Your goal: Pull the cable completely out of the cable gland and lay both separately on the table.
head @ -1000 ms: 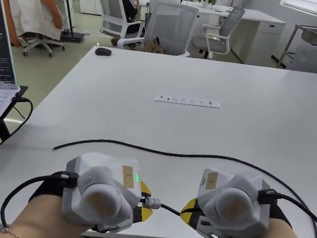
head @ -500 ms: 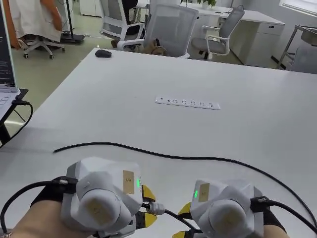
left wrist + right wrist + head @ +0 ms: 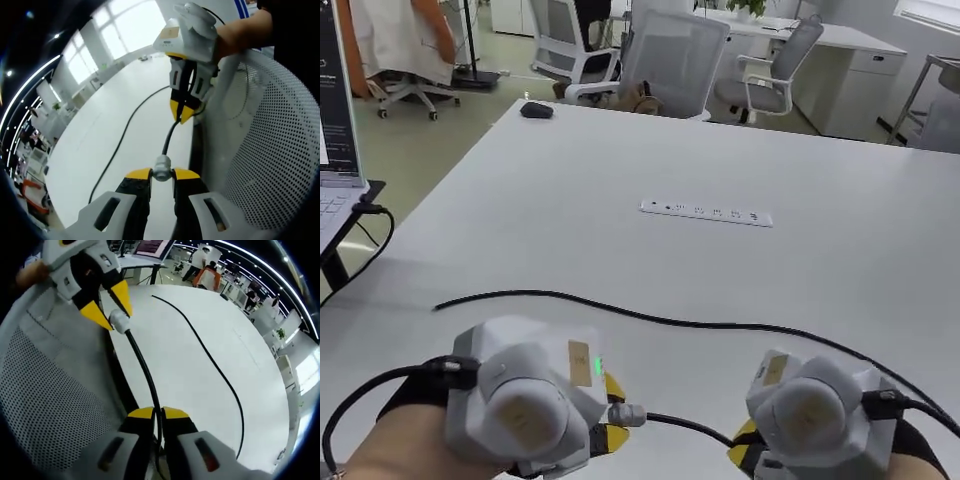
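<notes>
Pulling rightward, the right gripper (image 3: 156,414), jaws pinching the cable (image 3: 685,426), has drawn away from the cable gland (image 3: 626,413), pinched by the left gripper (image 3: 161,175) jaws near the bench (image 3: 620,170) edge; extraction looks unfinished, neither laid down.

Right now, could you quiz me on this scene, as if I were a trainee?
1. True or false: the left gripper is shut on the gland.
2. The right gripper grips: A) a screw, B) the cable, C) nothing.
3. Is the cable out of the gland yet?
Key: 1 true; 2 B; 3 no, it runs into the gland.
</notes>
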The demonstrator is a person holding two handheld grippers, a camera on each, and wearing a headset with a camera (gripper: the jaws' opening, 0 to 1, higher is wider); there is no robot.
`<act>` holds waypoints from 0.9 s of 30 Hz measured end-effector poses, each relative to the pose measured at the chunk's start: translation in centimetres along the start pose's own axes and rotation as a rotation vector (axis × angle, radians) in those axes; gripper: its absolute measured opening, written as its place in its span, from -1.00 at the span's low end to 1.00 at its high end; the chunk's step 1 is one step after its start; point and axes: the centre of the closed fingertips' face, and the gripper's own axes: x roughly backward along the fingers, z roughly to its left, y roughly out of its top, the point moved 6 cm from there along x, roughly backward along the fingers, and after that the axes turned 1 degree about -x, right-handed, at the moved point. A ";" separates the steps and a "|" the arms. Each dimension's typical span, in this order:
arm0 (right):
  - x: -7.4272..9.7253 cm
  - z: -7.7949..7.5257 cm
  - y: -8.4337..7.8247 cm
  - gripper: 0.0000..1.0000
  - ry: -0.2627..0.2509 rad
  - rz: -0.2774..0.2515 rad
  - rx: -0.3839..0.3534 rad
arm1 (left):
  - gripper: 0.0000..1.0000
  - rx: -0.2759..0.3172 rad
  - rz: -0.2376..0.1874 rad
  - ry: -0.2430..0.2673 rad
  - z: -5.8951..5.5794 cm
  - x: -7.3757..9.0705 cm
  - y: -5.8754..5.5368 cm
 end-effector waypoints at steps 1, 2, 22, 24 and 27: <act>0.1 -0.6 -0.2 -0.92 -0.014 0.012 0.026 | -0.65 -0.002 0.008 0.000 0.0 0.0 -0.1; 0.1 -1.3 -0.6 -0.93 -0.027 0.032 0.041 | -0.65 -0.002 0.016 -0.001 0.0 -0.1 -0.3; -4.3 -20.9 9.9 -0.92 -0.093 -0.231 -0.209 | -0.64 -0.003 0.131 0.020 0.8 -0.4 -2.2; -6.0 -22.9 10.6 -0.92 -0.093 -0.225 -0.200 | -0.64 0.008 0.139 0.025 1.0 -0.5 -2.4; -8.1 -26.0 10.9 -0.92 -0.101 -0.196 -0.234 | -0.64 0.022 0.154 0.021 1.1 -0.6 -2.7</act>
